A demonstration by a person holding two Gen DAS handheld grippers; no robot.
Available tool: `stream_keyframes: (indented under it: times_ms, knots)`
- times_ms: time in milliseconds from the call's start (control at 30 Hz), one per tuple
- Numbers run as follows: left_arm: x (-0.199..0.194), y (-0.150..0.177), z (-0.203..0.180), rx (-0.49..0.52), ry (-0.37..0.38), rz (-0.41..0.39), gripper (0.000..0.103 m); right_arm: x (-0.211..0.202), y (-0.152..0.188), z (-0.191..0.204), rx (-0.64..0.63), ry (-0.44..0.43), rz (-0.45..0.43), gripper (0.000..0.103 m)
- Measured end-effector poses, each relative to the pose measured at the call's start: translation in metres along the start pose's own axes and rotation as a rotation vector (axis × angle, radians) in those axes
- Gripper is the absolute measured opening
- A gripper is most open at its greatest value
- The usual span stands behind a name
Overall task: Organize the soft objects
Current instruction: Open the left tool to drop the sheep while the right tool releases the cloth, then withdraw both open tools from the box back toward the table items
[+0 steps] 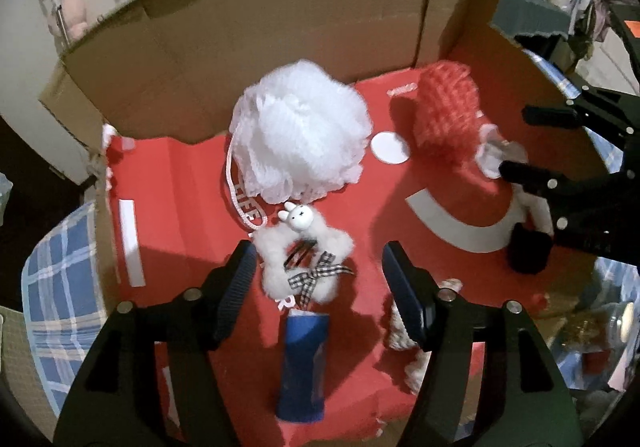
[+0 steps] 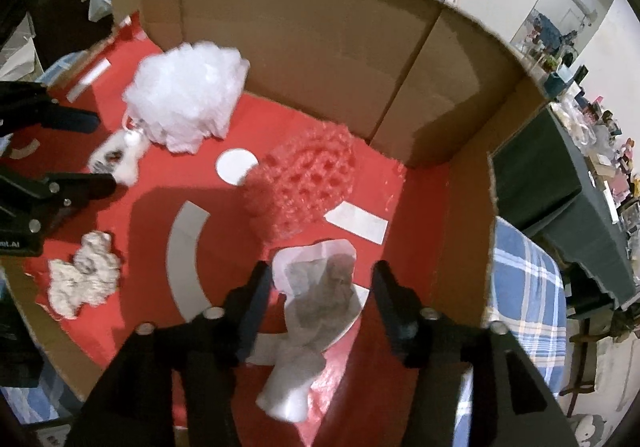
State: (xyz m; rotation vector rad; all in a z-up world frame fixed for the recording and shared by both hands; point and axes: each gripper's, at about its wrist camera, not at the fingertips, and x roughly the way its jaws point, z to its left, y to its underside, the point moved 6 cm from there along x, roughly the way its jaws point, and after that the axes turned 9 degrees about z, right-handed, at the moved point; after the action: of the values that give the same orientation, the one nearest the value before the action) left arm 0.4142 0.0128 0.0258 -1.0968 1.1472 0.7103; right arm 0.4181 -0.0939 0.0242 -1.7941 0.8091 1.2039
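Observation:
Inside a red-floored cardboard box [image 1: 280, 27] lie a white mesh bath pouf [image 1: 300, 131], a red mesh pouf [image 1: 446, 107], and a fluffy white scrunchie with a bunny charm and checked bow [image 1: 304, 259]. My left gripper [image 1: 318, 287] is open, its fingers either side of the scrunchie, above a blue tube [image 1: 304, 363]. My right gripper [image 2: 320, 311] is open over a white and grey cloth [image 2: 320, 299], with the red pouf [image 2: 304, 183] just beyond. The white pouf [image 2: 188, 95] and the scrunchie [image 2: 120, 157] sit far left there, near the left gripper [image 2: 100, 151].
A crumpled white knit item [image 2: 84, 275] lies on the box floor at left. A small black object [image 1: 528, 251] sits near the right gripper [image 1: 532, 143]. Blue plaid cloth [image 2: 528, 287] lies under the box. Cluttered tables stand beyond the box walls.

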Motion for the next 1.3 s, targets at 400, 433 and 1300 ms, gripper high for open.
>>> stream_keyframes:
  times_ms: [400, 433, 1300]
  knots:
    - [-0.111, 0.039, -0.032, -0.005, 0.02, -0.293, 0.079, -0.11, 0.023, 0.0, 0.079, -0.016, -0.224, 0.095]
    - [-0.122, 0.045, -0.035, -0.006, 0.028, -0.328, 0.084, -0.119, 0.026, 0.001, 0.082, -0.015, -0.244, 0.098]
    - [-0.234, 0.197, -0.101, -0.119, 0.031, -0.76, 0.098, -0.27, 0.192, 0.066, 0.195, -0.003, -0.698, 0.103]
